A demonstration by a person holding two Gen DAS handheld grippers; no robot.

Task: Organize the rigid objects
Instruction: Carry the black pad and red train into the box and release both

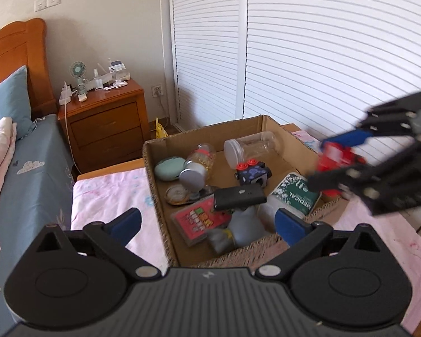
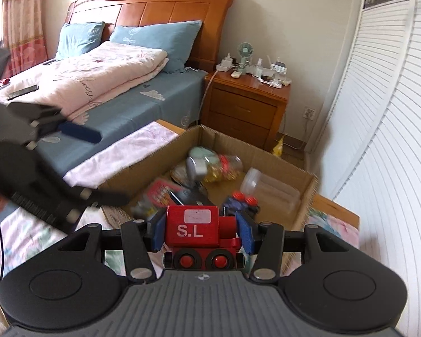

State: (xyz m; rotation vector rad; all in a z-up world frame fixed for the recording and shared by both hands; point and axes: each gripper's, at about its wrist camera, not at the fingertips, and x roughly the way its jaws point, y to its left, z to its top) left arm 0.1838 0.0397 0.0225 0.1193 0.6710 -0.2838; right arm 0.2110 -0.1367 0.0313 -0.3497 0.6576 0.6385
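One open brown cardboard box (image 1: pixel 154 151) sits on the pink-covered table (image 1: pixel 109 193), holding two clear plastic jars (image 1: pixel 252 147), a black phone (image 1: pixel 240 196) and other clutter. My right gripper (image 2: pixel 200 231) is clamped on one red toy train marked S.L (image 2: pixel 193 227) at the box's near rim. My left gripper (image 1: pixel 207 221) gapes wide and empty over the near wall. A wooden nightstand (image 1: pixel 106 123) stands beyond.

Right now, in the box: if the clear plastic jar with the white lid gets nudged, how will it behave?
The clear plastic jar lies on its side in the cardboard box, so it likely rolls. It looks empty, probably light and easily shoved. The smooth, rigid-looking wall may slip in a pinch.
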